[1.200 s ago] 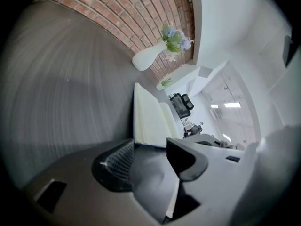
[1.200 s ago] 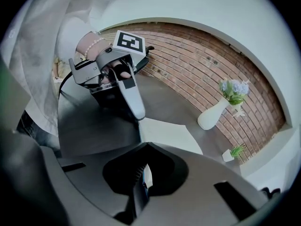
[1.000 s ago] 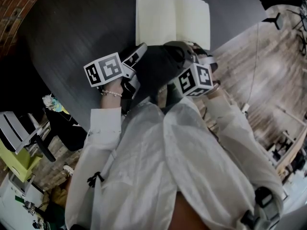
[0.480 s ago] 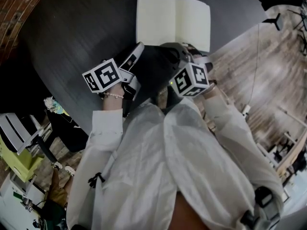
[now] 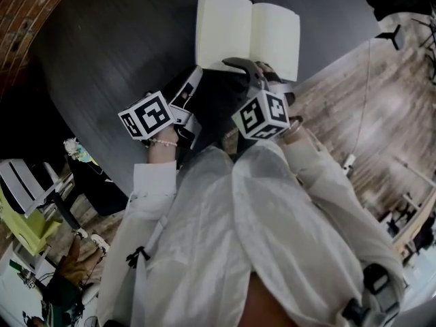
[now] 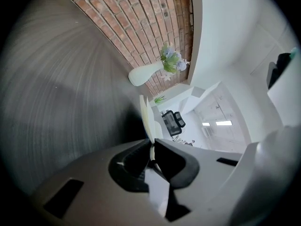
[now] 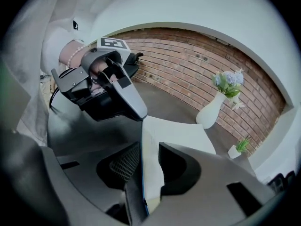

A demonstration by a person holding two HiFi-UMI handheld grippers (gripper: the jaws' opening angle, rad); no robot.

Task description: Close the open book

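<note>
Book point(image 5: 248, 36) edge nipped by left gripper point(image 6: 151, 144), just closing.

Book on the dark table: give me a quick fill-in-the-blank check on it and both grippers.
The book lies ____ on the table.
The left gripper, jaws just closing, is ____ on the book's edge.
The right gripper, jaws just opening, has them ____ around the book's edge.
Beyond the book stands a white ____ holding flowers.
Missing: open; shut; apart; vase.
</note>
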